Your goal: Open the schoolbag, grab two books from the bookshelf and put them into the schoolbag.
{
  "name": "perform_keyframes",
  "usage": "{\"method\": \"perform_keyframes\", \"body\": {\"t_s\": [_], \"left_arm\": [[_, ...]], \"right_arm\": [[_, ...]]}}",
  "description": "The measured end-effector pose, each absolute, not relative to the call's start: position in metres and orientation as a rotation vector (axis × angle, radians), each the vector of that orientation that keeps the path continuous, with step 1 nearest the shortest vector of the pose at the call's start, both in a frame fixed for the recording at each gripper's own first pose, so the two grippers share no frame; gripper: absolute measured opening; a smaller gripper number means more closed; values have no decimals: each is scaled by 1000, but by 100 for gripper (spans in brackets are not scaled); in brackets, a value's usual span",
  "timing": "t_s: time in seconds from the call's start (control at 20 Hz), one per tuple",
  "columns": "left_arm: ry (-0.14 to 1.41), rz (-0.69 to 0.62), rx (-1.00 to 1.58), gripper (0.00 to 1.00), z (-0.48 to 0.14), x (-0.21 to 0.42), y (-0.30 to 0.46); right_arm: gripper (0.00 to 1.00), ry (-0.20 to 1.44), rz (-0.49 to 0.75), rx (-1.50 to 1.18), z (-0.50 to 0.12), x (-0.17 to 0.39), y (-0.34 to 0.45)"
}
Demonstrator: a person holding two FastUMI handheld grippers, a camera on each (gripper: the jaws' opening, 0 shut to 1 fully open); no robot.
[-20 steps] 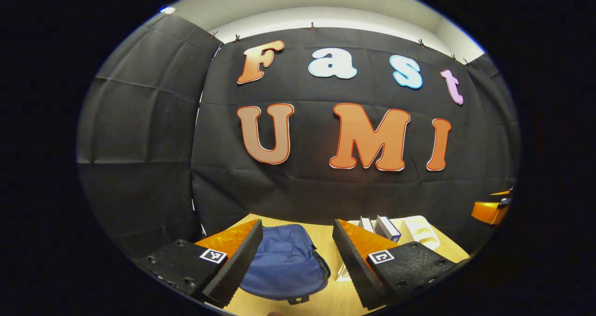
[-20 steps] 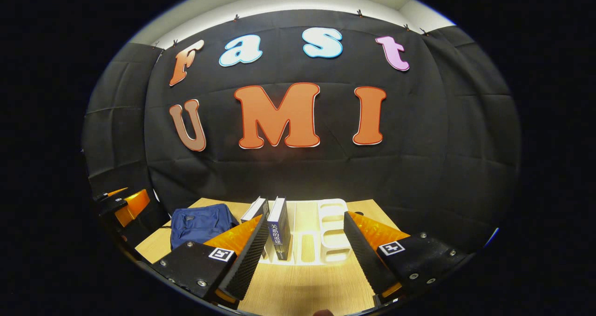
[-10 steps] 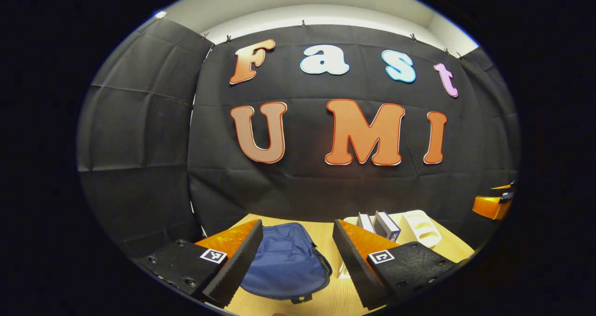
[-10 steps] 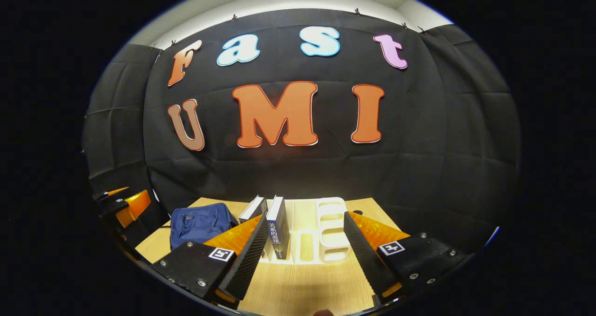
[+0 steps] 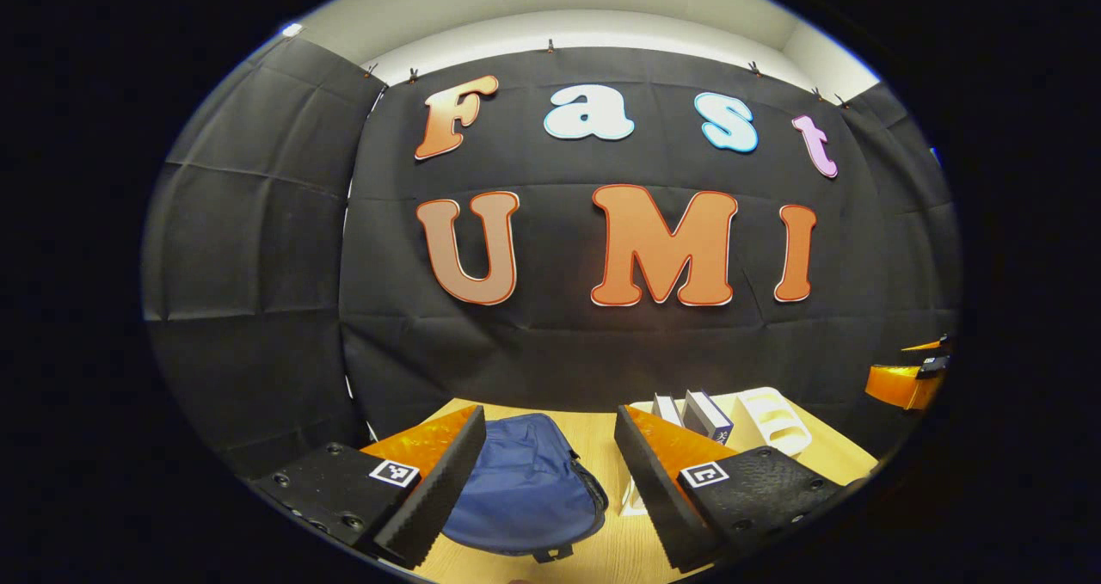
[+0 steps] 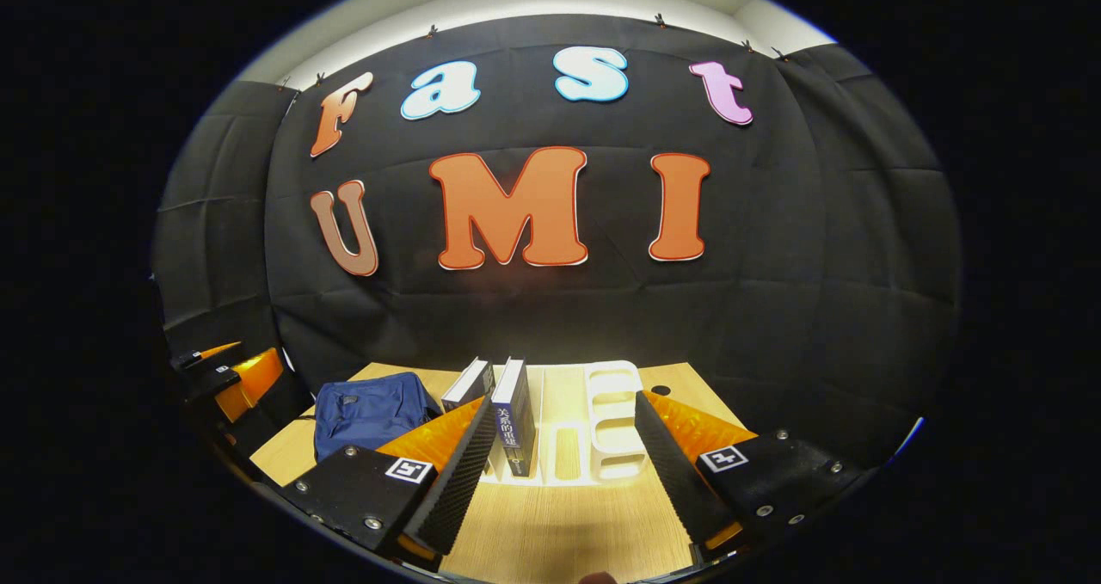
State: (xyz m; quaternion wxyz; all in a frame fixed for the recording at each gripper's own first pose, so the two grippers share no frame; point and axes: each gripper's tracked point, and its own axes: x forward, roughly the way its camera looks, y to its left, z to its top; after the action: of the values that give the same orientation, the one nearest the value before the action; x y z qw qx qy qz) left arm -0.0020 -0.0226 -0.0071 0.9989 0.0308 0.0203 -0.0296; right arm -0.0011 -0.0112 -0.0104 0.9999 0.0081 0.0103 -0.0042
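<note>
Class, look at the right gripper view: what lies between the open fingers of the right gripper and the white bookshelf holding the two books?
In the right gripper view, only bare wooden table lies between the right gripper and the bookshelf with its books.

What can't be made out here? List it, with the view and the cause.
- Schoolbag zipper, left gripper view: whether shut or open, too small to tell; the left hand-held gripper fingers cover the bag's sides.
- Second book, right gripper view: lower part behind a right hand-held gripper finger.
- Bookshelf base: partly behind that finger.
- Spine text on the book, left gripper view: too small.
</note>
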Motion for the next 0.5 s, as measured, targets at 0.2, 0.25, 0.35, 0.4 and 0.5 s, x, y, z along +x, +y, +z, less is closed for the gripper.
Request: {"method": "perform_keyframes", "body": {"t_s": [0.2,0.25,0.35,0.4,0.5], "left_arm": [[37,-64,32,94,-6,-3,-19],[34,-54,37,94,-6,-4,-17],[26,-40,62,95,-7,-3,-12],[23,-38,66,94,-7,-3,-11],[27,-38,60,94,-9,-1,-11]], "right_arm": [[97,22,-15,29,-9,-1,-14],[97,20,-15,31,-8,0,-15],[97,17,-14,29,-7,0,-14],[97,18,-11,26,-7,1,-12],[97,24,-7,24,-10,3,-10]]}}
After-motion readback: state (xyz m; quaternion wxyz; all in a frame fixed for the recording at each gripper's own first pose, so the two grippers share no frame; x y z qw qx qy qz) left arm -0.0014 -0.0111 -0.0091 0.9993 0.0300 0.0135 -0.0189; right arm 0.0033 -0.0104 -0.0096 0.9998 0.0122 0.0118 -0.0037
